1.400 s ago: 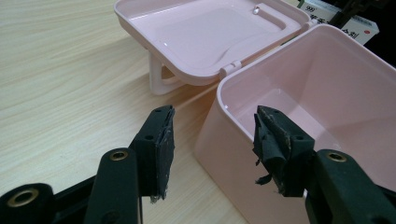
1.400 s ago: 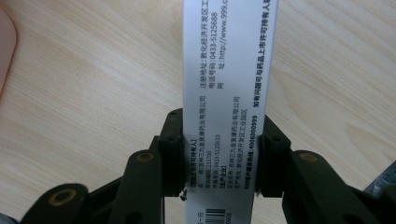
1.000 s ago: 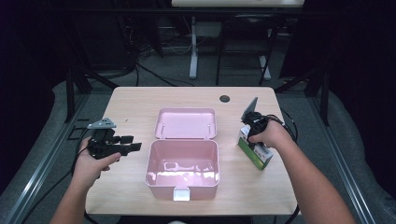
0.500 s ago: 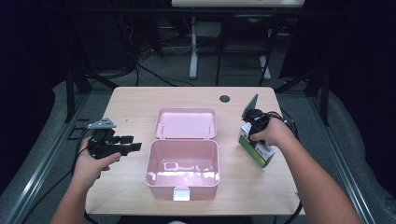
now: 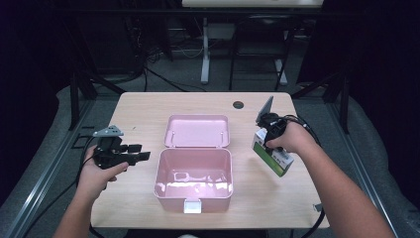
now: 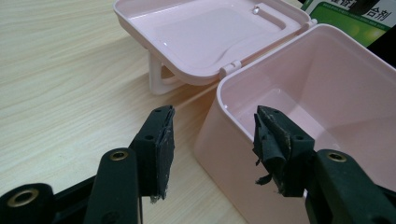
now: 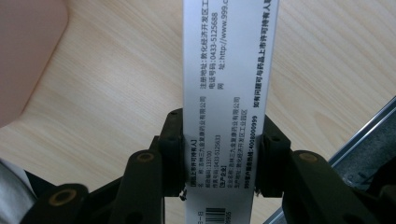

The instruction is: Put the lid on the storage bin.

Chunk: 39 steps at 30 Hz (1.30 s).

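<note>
A pink plastic box (image 5: 194, 173) stands open at the table's middle, its lid (image 5: 197, 131) laid back behind it. In the right gripper view my right gripper (image 7: 218, 154) is shut on a green and white carton (image 7: 229, 74), its pads pressing both narrow sides. In the high view that carton (image 5: 271, 154) hangs tilted a little above the table, right of the box, under my right gripper (image 5: 270, 131). My left gripper (image 5: 141, 152) is open left of the box; in its own view the jaws (image 6: 212, 140) straddle the box's near corner (image 6: 224, 88) with nothing gripped.
The wooden table (image 5: 138, 109) has a round cable hole (image 5: 238, 104) near its far edge. A metal rail (image 7: 373, 121) runs along the table's right side. Dark floor, cables and table legs lie beyond the far edge.
My right gripper has lifted the carton slightly off the table. The left gripper and the pink box have not moved.
</note>
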{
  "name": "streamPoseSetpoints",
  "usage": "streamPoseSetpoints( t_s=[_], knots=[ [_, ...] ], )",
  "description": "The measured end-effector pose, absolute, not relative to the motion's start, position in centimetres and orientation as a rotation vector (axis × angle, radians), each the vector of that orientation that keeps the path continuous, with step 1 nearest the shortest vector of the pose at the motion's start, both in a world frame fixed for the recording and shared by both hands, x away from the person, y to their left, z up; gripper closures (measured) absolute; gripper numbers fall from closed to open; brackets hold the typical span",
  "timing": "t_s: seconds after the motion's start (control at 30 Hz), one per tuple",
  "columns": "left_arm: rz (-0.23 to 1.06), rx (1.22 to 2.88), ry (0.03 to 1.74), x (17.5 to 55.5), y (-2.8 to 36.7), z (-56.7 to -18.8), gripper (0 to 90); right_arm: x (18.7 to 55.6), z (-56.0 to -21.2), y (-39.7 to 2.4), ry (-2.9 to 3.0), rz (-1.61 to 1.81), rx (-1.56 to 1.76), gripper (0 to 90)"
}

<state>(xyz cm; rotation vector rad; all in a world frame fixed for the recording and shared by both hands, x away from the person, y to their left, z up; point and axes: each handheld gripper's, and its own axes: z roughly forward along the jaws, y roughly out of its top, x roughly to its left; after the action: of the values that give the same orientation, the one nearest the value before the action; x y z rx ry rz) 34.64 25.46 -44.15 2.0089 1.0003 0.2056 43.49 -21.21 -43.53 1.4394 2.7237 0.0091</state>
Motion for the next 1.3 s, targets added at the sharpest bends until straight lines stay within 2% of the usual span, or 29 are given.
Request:
streamPoseSetpoints(
  t_s=[0.7, 1.3],
  knots=[
    [0.203, 2.014, 1.000, 34.7, 25.5, -44.2, 47.6, 42.2, -38.9, -19.2, 2.755, 0.011, 1.322, 61.3],
    [0.198, 2.007, 1.006, 34.7, 25.6, -44.2, 47.5, 40.8, -36.6, -16.7, 2.806, -0.003, 1.204, 61.4]
  ],
)
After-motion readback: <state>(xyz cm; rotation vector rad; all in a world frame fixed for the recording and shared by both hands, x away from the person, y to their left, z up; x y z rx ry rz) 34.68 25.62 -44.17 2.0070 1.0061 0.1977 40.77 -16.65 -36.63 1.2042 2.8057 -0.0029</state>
